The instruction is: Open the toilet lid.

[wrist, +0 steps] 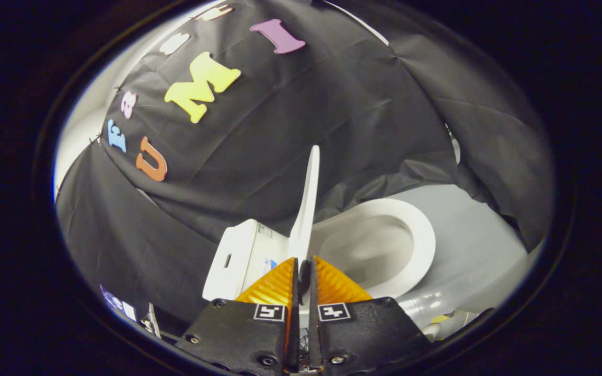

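Observation:
The white toilet lid [307, 203] stands raised, seen edge-on, roughly square to the seat ring [422, 235]. The open bowl [369, 250] lies to the right of the lid. My gripper [305, 259] is at the lid's near edge, and the fingers [277, 284] are closed in on it from both sides, the tips pressing on that edge. A narrow dark gap shows between the fingers behind the tips. The toilet's white rear body [235, 256] sits to the left of the lid.
Black cloth [290, 130] hangs close behind and around the toilet. Grey floor [481, 250] spreads beyond the bowl. A few small objects [123, 308] lie low beside the rear body.

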Demonstrator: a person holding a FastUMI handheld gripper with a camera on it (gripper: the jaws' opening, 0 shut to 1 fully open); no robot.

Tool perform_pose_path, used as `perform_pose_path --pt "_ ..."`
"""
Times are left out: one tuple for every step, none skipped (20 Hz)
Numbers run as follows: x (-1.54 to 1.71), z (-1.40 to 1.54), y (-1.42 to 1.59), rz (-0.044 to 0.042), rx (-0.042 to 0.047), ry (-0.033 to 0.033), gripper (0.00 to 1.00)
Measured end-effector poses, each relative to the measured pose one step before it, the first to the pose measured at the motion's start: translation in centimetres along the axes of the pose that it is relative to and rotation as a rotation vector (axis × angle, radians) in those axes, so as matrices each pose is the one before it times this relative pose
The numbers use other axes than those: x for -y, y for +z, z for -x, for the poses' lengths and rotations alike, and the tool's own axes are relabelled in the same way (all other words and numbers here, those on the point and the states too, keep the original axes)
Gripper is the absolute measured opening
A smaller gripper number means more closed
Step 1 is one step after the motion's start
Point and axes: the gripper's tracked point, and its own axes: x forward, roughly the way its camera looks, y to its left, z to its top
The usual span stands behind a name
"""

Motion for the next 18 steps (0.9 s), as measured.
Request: perform_pose_path --pt "-0.994 -0.154 0.086 0.0212 0.0018 -0.00323 0.1" --pt "-0.781 -0.018 -0.094 0.02403 -0.00083 -0.00555 0.1" --pt "-0.575 0.015 0.013 0.02591 -0.00009 -0.01114 0.1" --pt "-0.488 -0.012 -0.077 0.02622 -0.00144 -0.01009 0.1" --pt "-0.47 -0.058 0.072 0.02079 -0.00085 -0.0096 0.1" --pt "-0.467 0.029 0.024 0.01531 -0.00103 -0.00257 0.1" --pt "-0.493 0.056 0.128 0.00398 0.00039 0.00315 0.1" --pt "-0.729 -0.001 0.071 0.00385 0.00198 0.00429 0.1" --pt "-0.678 -0.007 0.091 0.00342 0.00207 0.00302 0.1" --pt "-0.678 -0.056 -0.046 0.00819 0.00175 0.00086 0.1" --pt "-0.81 -0.12 0.051 0.01491 0.00028 0.00206 0.1" --pt "-0.714 0.052 -0.171 0.02069 -0.00002 -0.00147 0.1" --pt "-0.505 -0.025 0.012 0.0176 -0.00143 -0.0059 0.1" --pt "-0.541 -0.239 0.065 0.01688 -0.00222 -0.00609 0.1" --pt "-0.723 -0.14 0.108 0.01469 -0.00357 -0.00402 0.1" --pt "-0.932 -0.103 0.066 0.01439 -0.0025 -0.00102 0.11" --pt "-0.956 -0.084 0.085 0.02051 -0.00209 -0.0013 0.11" --pt "-1.053 -0.106 -0.054 0.02135 -0.00085 -0.00216 0.1"
